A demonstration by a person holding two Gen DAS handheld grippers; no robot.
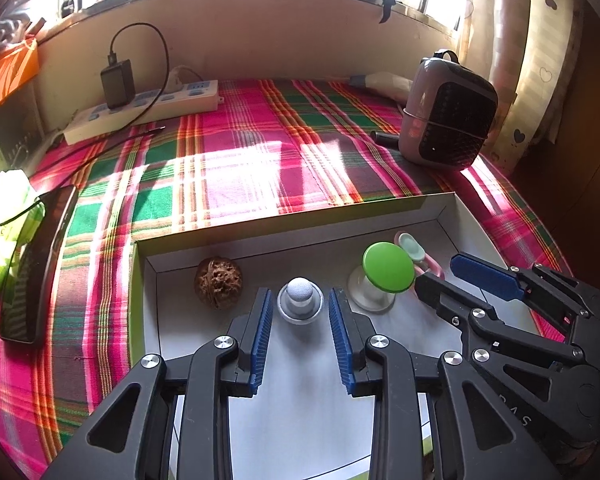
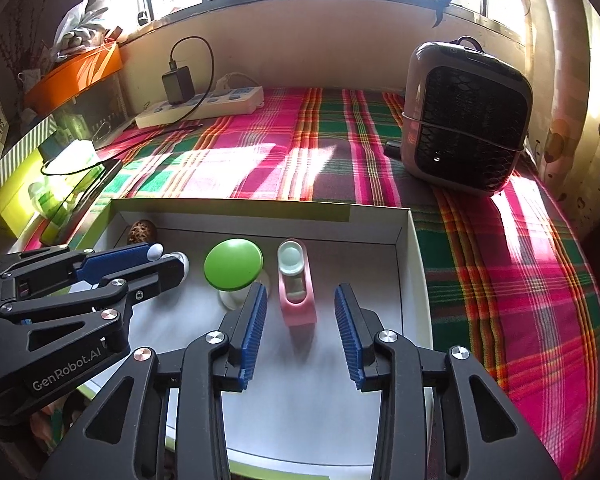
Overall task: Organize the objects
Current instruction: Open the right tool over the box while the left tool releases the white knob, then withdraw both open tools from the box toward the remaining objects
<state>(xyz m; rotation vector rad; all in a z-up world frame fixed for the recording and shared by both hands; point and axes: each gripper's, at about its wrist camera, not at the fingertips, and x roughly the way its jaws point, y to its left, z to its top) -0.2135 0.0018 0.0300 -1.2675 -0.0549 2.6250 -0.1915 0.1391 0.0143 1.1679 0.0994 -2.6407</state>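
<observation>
A shallow white box lies on the plaid cloth and holds a walnut, a small grey-white knob, a green-capped white stand and a pink holder with a pale green cap. My left gripper is open around the knob, with a gap between each blue pad and it. My right gripper is open astride the pink holder without touching it. In the right wrist view the left gripper hides most of the knob. The right gripper reaches in beside the green cap.
A grey fan heater stands at the back right. A white power strip with a black charger lies along the back wall. A dark phone and a green tissue pack lie to the left of the box.
</observation>
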